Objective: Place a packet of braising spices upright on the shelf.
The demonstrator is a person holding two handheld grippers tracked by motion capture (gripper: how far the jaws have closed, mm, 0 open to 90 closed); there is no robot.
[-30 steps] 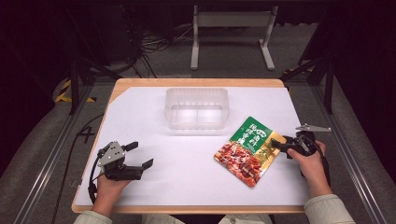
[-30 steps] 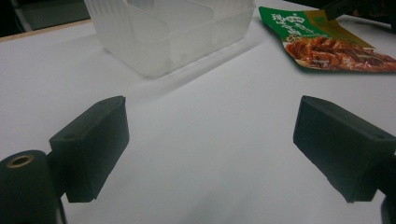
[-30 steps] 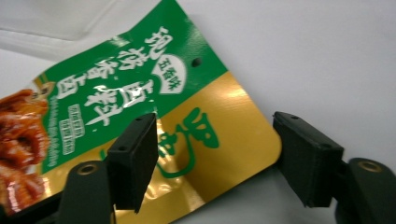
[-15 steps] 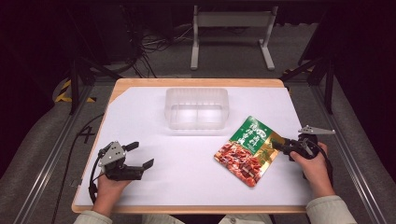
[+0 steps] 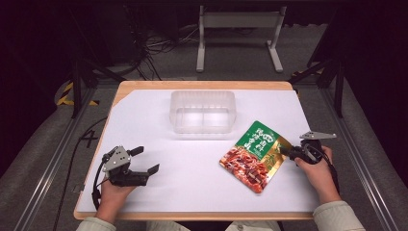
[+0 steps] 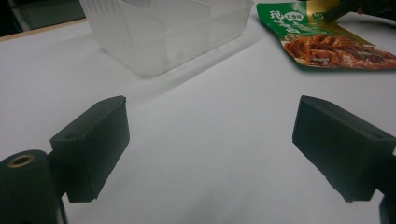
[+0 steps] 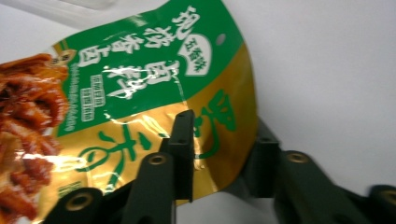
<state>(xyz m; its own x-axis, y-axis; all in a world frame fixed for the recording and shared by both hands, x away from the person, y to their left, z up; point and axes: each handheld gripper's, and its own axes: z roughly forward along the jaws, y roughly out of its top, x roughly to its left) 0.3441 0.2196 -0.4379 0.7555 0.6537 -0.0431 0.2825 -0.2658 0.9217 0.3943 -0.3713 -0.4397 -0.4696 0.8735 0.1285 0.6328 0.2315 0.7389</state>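
The snack pouch (image 5: 255,155), glossy green and gold with Chinese lettering and a picture of reddish-brown meat, lies on the table's (image 5: 192,183) right side, near a clear plastic tray (image 5: 203,111). The right gripper (image 5: 288,152) has just been closing and pinches the pouch's gold right edge. The left gripper (image 5: 144,161) rests spread wide, holding nothing, at the near left.

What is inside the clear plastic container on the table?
The clear plastic container holds nothing visible; a divider splits it into compartments, and the white table cover shows through. The food pouch lies outside it, beside its right corner.
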